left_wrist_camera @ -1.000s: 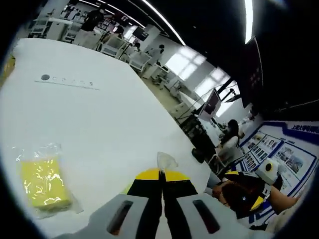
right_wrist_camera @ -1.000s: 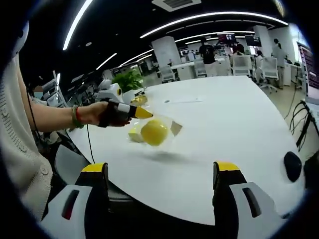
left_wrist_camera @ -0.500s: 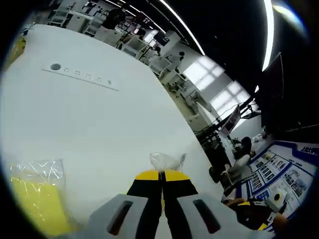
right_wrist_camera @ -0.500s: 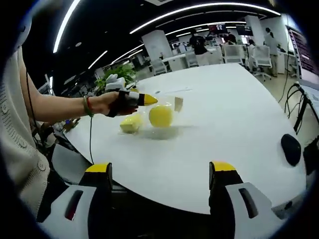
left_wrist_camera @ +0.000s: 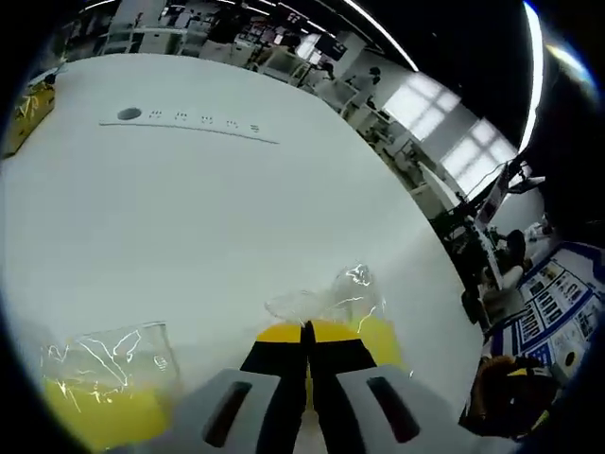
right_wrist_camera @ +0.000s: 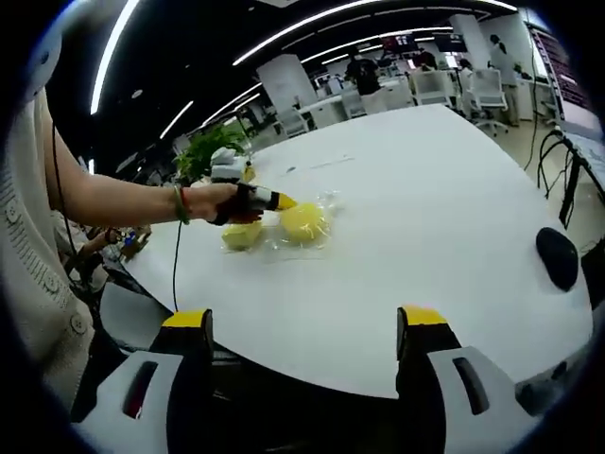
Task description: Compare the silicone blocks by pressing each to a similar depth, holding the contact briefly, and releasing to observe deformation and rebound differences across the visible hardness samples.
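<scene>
At the centre-left of the right gripper view, the left gripper [right_wrist_camera: 276,200], jaws pinched together on clear wrap, rests on the bagged yellow block [right_wrist_camera: 302,221] on the white table [right_wrist_camera: 444,227], while the right gripper [right_wrist_camera: 302,326] waits wide open, well back.

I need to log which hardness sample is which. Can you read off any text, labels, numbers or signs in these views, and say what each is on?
No text can be read.
Clear plastic bags around the yellow silicone blocks: no label shows.
Blue wall poster with photo panels: print too small and blurred.
Grey row of marks on the white table: too small to tell.
</scene>
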### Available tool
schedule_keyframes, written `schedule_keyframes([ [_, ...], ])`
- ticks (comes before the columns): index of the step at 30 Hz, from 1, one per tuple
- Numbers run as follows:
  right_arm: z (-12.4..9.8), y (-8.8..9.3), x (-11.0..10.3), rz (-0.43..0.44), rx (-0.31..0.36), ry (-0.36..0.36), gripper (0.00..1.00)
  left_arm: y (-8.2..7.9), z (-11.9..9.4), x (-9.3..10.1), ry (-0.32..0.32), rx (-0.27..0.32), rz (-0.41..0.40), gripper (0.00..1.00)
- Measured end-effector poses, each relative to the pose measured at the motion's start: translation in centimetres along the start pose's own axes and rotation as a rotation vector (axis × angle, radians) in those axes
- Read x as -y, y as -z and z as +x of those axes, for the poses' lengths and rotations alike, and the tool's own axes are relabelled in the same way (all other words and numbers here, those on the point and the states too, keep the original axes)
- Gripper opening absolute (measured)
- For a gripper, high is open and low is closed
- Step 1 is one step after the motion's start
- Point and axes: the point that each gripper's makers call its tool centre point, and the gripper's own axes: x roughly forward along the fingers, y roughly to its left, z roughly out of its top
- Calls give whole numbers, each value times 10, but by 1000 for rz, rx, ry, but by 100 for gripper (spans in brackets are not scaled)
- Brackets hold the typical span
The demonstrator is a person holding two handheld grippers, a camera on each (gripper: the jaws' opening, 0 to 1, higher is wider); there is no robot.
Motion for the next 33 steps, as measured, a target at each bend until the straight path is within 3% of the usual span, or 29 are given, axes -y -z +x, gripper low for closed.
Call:
schedule_keyframes([
  [11,2,8,-2,5,-16,-8,73,-3,1,1,-16,2,93,0],
  [14,2,8,-5,1,-15,-13,73,-3,-2,-2,-34,-2,95,5],
  [21,-1,4,-13,-21,-9,-15,73,0,-19,0,-52,-12,192,14],
  [23,-2,-2,-18,-7,0,-30,74,0,-24,3,-54,-12,205,18],
  [26,-2,-29,-32,22,95,-73,74,0,-32,6,-55,-13,251,25],
  [27,-2,-31,-33,17,95,-73,74,3,-36,7,-53,-28,296,26],
  [33,6,-40,-48,-53,91,-91,74,11,-63,17,-44,-19,378,32],
])
